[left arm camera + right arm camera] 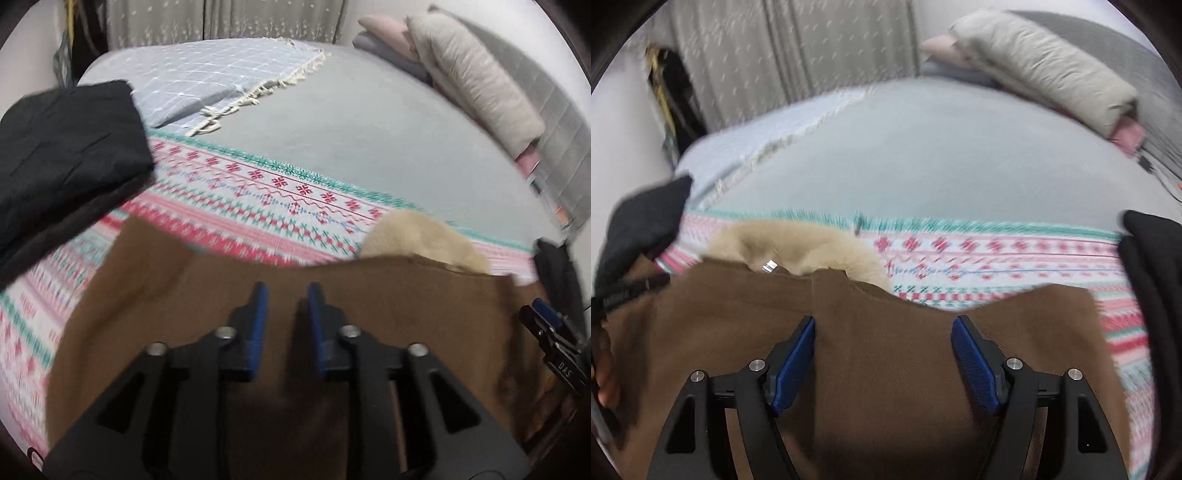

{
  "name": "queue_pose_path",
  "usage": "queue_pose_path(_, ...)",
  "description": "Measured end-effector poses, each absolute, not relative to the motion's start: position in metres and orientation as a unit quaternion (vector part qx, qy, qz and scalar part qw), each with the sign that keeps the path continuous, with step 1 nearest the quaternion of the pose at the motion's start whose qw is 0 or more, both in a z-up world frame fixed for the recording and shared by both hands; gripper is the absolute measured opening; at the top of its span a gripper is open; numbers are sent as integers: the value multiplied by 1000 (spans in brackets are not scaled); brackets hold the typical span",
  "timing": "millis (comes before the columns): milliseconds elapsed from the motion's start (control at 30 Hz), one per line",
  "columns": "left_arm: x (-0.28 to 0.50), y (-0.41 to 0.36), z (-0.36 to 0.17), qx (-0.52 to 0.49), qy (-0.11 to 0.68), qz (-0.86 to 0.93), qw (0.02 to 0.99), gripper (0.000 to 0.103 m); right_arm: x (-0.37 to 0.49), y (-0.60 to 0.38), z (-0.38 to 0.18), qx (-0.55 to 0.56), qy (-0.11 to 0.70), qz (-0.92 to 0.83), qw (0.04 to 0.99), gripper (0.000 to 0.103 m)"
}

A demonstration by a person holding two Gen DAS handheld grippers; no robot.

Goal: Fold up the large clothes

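My left hand-held gripper (283,295) hangs narrowly parted, my right hand-held gripper (884,328) wide, both empty over the brown fur-collared coat (868,369) on the patterned blanket (229,192).

Brown garment (886,369) cut off below; bedspread (997,266) blurred
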State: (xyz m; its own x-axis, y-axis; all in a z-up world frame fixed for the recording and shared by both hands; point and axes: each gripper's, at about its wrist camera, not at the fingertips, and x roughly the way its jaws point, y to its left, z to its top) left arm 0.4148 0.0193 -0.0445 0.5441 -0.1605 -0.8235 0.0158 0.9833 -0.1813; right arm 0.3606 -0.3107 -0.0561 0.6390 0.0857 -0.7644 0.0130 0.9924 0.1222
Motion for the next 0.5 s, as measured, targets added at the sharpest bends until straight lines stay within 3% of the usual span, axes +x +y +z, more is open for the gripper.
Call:
queue_pose_path(133,353,38,-17,-103,473,-60,873,52,304,-313,-6,112,413,51,902,77)
queue_pose_path(333,269,55,-9,-95,474,-69,873,52,227,-280,-5,166,459,118,865,77)
queue_pose_path(500,225,80,-52,-117,504,-40,855,52,184,-246,-43,119,521,109,838,77)
